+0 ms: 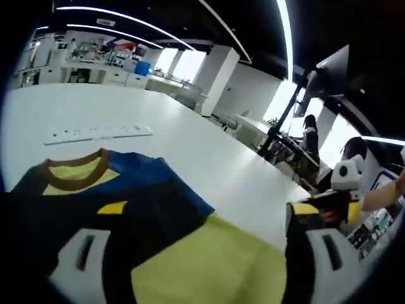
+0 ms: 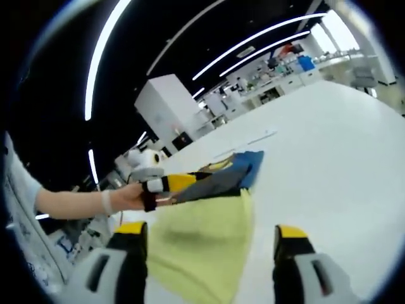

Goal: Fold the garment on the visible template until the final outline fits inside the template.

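The shirt (image 1: 126, 215) lies on the table (image 1: 209, 158). A strip (image 1: 98, 133) lies just beyond its collar, at twelve o'clock.

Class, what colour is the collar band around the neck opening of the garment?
Brown, on the collar of the garment; clearest in the left gripper view.

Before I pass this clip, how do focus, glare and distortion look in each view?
Left gripper view: T-shirt and table fairly sharp, ceiling light strips blown out, table edge bowed by fisheye. Right gripper view: softer overall, the T-shirt and left gripper slightly blurred, light strips glaring, white table washed bright.
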Tool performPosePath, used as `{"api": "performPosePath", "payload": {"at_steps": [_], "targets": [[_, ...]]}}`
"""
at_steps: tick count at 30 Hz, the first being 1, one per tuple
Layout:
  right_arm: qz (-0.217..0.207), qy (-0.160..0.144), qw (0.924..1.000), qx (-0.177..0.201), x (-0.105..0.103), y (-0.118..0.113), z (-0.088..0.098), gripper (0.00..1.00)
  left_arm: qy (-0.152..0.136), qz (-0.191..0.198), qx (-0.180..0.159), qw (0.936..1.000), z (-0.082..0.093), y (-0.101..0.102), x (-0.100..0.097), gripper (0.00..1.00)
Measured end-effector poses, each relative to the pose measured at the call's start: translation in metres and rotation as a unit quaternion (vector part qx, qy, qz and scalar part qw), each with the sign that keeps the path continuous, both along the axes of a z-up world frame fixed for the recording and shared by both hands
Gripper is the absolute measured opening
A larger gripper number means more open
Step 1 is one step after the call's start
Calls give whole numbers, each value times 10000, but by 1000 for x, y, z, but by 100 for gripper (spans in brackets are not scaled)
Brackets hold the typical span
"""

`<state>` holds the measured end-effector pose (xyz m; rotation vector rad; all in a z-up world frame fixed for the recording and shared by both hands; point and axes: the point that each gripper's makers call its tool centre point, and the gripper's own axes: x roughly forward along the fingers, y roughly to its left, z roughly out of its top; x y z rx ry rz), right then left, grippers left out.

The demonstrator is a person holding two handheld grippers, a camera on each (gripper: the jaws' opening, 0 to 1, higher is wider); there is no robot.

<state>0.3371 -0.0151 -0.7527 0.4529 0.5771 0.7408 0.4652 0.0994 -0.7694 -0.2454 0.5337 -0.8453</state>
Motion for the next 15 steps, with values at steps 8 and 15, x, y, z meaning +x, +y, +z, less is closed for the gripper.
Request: {"api": "performPosePath", "payload": {"at_steps": [8,15], "targets": [[76,-148,9995,-266,6,0,4,80,-122,163,106,9997,14,22,-1,98],[203,-288,9985,-412,8,7,7,78,-187,482,362,9980,16,71,-11,95]]}}
